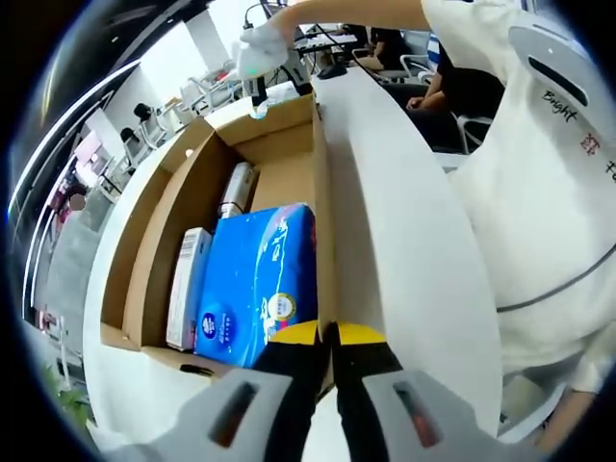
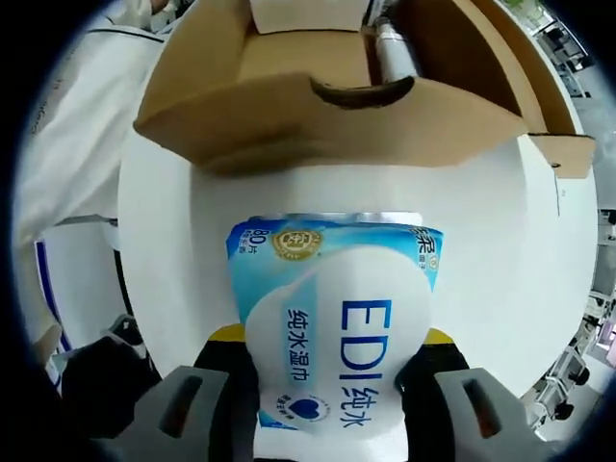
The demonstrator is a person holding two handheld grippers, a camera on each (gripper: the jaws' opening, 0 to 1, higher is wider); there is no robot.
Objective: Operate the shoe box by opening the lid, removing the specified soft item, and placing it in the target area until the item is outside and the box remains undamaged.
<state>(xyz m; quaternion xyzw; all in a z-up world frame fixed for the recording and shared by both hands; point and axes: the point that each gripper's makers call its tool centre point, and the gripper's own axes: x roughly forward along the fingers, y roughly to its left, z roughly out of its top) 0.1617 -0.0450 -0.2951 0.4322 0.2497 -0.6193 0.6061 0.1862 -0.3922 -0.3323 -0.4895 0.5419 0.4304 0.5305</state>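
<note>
In the left gripper view, the open shoe box (image 1: 164, 207) runs from the lower left toward the upper centre of the frame on a white surface (image 1: 404, 241), its flaps folded out and its walls looking sound. Inside lie a blue pack (image 1: 258, 281), a slim white carton (image 1: 189, 287) just beside it on the left, and a pale tube-like item (image 1: 237, 189) further up the frame. The left tongs (image 1: 327, 339) rise from the bottom centre with their yellow-tipped jaws drawn narrow, apparently pinched on the box's near right wall, as if steadying it, though I cannot tell for certain that they grip it. At the upper centre a gloved hand (image 1: 262, 48) with the other tool reaches to the far end of the box. In the right gripper view, the right tongs (image 2: 332, 385) hold a soft pack of wet wipes (image 2: 335, 318), blue and white, clamped between the jaws in the lower centre of the frame. It is outside the box, over the white surface (image 2: 510, 250), with the box's end wall (image 2: 327, 120) across the top. My reading: opening and removal are done, and placing is in hand. The next move calls for lowering the wipes onto the target area, which I cannot pick out, and then spreading the jaws, without nudging the cardboard.
</note>
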